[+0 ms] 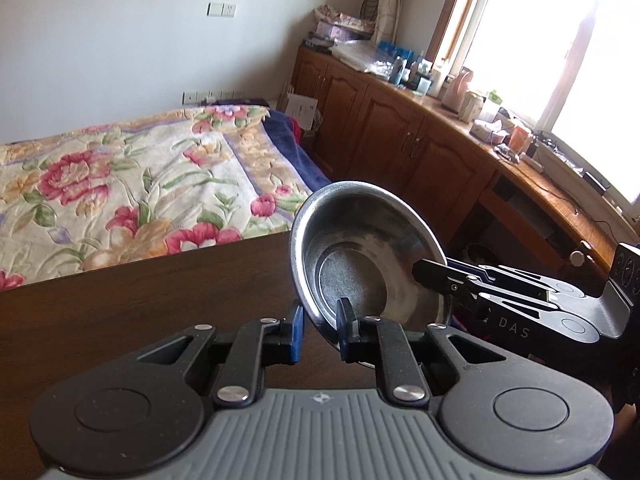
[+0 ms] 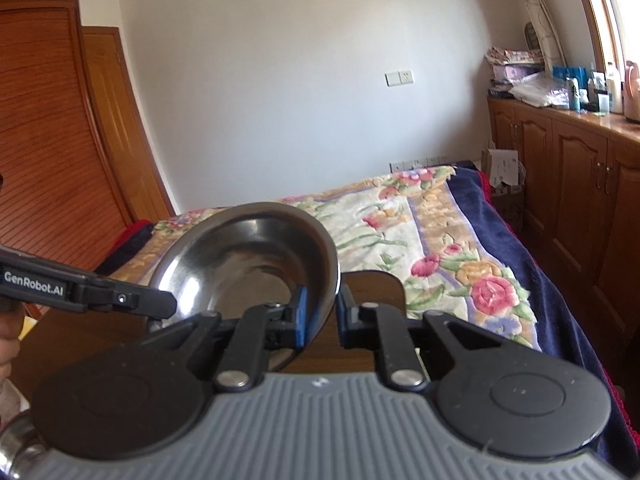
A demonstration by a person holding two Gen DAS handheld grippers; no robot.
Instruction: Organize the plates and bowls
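Here steel bowl tilted, mouth toward cameras; both tongs apparently pinching rim.

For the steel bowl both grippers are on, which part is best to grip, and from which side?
The thin flared rim, one finger inside and one outside the wall. The bowl is held tilted off the table, its opening facing the cameras, so the near rim is exposed: the left gripper and right gripper each straddle it from below.

home bedroom | floral bedspread | wooden cabinets | window
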